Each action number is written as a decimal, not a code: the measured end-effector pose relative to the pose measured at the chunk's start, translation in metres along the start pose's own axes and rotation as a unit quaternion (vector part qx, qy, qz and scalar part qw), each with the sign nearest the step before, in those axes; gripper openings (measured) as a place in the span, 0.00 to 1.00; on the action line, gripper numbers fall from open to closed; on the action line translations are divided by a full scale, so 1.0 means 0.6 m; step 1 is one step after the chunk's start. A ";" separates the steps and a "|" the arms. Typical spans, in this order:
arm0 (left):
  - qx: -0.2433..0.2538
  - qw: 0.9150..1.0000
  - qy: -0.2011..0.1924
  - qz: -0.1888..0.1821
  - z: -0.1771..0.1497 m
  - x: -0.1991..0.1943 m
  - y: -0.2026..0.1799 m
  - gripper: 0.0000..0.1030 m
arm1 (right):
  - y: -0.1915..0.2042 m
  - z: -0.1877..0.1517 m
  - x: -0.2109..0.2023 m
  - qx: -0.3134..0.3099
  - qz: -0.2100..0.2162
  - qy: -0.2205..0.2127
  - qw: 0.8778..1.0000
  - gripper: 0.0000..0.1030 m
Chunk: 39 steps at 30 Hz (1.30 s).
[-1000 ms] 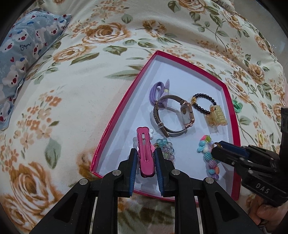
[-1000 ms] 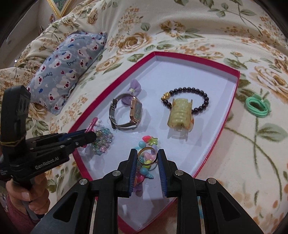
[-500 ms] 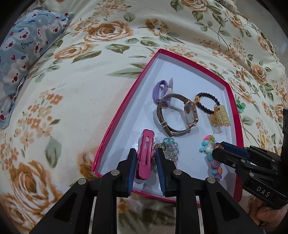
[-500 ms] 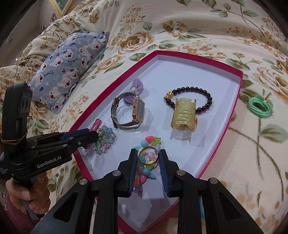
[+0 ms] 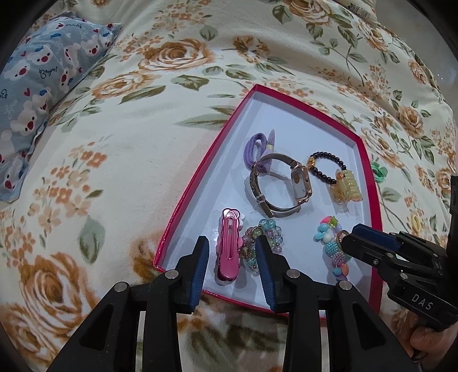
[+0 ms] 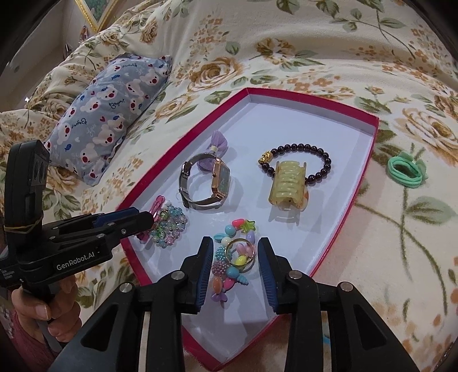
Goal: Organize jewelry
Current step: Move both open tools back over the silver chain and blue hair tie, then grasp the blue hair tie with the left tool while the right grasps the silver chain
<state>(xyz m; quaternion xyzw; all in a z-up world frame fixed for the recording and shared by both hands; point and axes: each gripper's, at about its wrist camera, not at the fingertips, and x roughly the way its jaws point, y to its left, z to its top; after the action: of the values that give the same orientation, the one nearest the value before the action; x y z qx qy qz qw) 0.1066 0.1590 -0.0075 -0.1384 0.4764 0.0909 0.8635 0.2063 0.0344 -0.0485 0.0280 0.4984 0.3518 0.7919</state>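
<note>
Inside the shallow red-rimmed white box [image 5: 183, 206], both grippers' jaws are opening: the left gripper [image 5: 231, 259] around the pink hair clip [image 5: 229, 249], the right gripper [image 6: 236, 261] around the gold ring [image 6: 240, 253], pads clear of both.

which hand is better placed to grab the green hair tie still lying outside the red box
Right, probably. The green hair tie lies on the blanket past the red box on the side of the right gripper, whose jaws are opening off the ring. The left gripper works at the box's opposite side, by the pink clip.

We see a cream floral blanket [image 6: 315, 43] covering the bed, a blue bear-print pillow [image 6: 108, 114] near its far left edge, and a gilt picture frame [image 6: 97, 11] on the wall beyond.
</note>
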 end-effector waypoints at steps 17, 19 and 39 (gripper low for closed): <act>0.019 0.999 -0.023 -0.042 -0.023 -0.073 -0.052 0.43 | -0.048 -0.043 -0.139 0.042 -0.022 -0.060 0.997 0.42; 0.027 0.998 -0.023 -0.050 -0.026 -0.078 -0.063 0.44 | -0.061 -0.051 -0.155 0.050 -0.029 -0.066 0.996 0.42; 0.120 0.988 0.002 -0.101 -0.064 -0.081 -0.201 0.50 | -0.194 -0.179 -0.290 0.144 -0.108 -0.099 0.979 0.57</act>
<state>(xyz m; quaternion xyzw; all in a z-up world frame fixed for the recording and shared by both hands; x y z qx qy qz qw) 0.0850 0.0315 0.0323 -0.0810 0.4696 -0.0549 0.8774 0.1365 -0.1874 -0.0146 0.1224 0.4628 0.1840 0.8585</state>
